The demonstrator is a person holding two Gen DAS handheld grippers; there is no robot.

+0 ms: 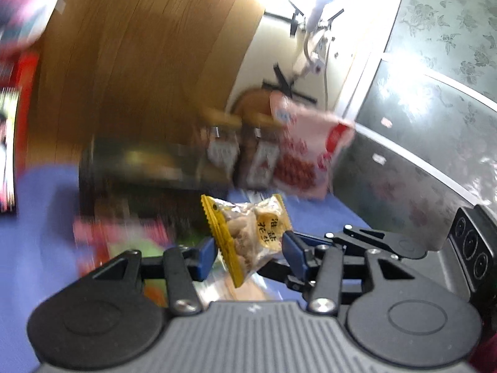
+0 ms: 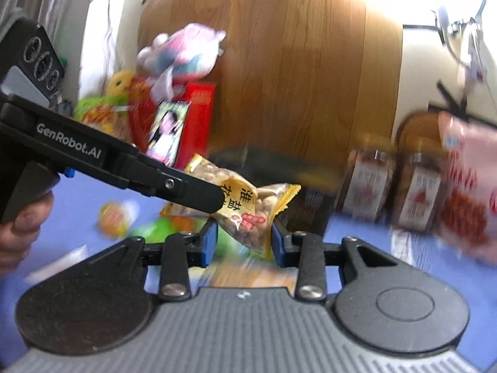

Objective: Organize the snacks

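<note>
You have both grippers, left (image 1: 248, 248) and right (image 2: 243, 237), fingers clamped on one peanut packet (image 2: 245, 208), mid-carry; next: jars (image 2: 391, 183) at 2 o'clock.

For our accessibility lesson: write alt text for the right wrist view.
Two tools grip packets of peanuts above a blue surface: the right tool below, the left tool reaching in from the left. Jars, a red box and a plush toy blur behind.

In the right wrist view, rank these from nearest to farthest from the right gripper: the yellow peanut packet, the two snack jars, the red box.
1. Yellow peanut packet: between the right gripper pads, also held by the left gripper.
2. Two snack jars: right, on the blue table, side by side, too close to separate.
3. Red box: back left, against the wooden panel.
</note>
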